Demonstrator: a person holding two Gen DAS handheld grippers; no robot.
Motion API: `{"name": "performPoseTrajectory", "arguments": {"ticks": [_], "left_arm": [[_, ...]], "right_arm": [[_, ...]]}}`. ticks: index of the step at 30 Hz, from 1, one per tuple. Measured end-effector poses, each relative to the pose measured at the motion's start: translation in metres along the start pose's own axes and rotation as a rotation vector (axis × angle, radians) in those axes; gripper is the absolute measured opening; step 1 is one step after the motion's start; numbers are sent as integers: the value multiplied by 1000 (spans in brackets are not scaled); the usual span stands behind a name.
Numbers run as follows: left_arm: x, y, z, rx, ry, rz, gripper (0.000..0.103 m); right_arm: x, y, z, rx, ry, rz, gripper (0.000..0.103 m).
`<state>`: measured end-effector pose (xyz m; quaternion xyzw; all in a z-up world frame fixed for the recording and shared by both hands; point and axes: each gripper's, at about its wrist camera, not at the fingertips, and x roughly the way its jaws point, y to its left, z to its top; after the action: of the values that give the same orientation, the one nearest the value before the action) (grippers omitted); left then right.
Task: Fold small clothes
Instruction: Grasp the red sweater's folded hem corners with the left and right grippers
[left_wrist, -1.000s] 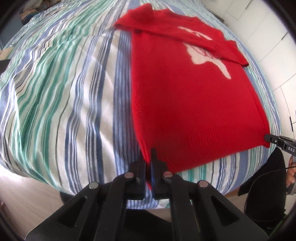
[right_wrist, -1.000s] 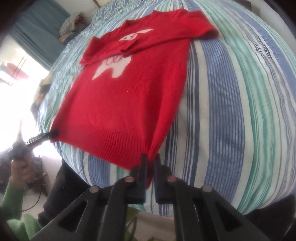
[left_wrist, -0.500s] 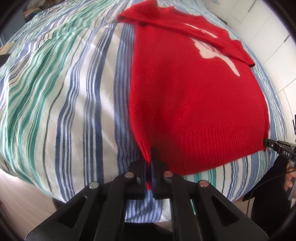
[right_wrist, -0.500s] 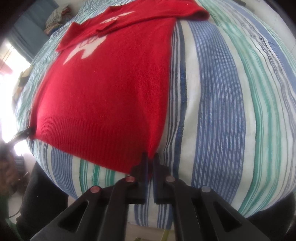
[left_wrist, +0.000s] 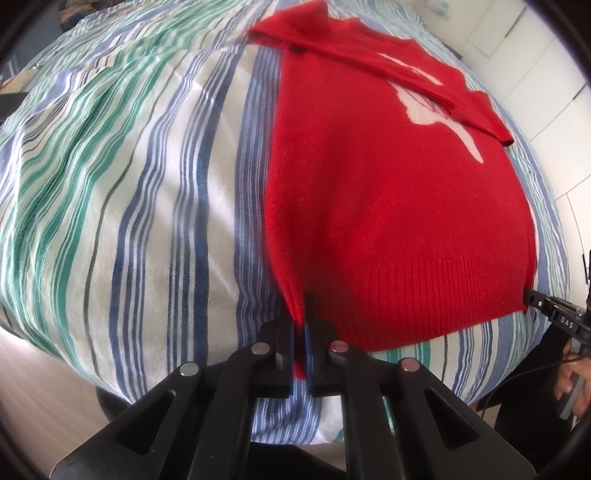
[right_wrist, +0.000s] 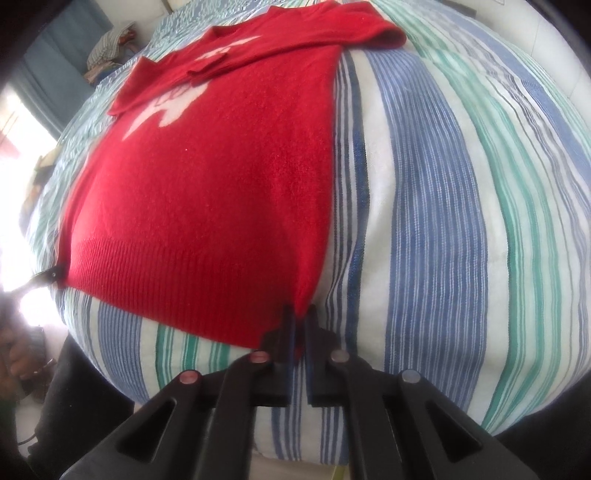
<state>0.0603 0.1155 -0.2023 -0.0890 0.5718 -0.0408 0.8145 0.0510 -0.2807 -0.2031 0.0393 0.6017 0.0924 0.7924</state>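
Left gripper (left_wrist: 300, 325): fingers clenched on one bottom hem corner of the red sweater (left_wrist: 388, 206), red knit visible between the pads. Right gripper (right_wrist: 298, 325): fingers likewise clamped on the opposite hem corner. Sweater lies flat on the striped bedcover (left_wrist: 147, 192), spreading away ahead of both finger pairs, ribbed hem nearest them, sleeves folded across the white motif (right_wrist: 166, 107) at the far end.
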Motion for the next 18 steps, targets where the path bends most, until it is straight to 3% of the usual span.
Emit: {"name": "performPoseTrajectory", "arguments": {"ticks": [8,11,13,15,18], "left_arm": [[-5,-14,0,42,-1,94,8],[-11,-12,1,19,-2,101,24],[-15,-9,0,1,-2,107,51],[-19,-6,-3,-7,-8,136,67],[-22,-4,-7,-2,-3,167,73]], "right_arm": [[-2,2,-1,8,-17,-6,4],[-4,3,-2,6,-20,-6,5],[-5,3,-2,12,-19,3,6],[-5,2,-2,23,-19,14,6],[-7,-1,-3,41,-19,28,7]]}}
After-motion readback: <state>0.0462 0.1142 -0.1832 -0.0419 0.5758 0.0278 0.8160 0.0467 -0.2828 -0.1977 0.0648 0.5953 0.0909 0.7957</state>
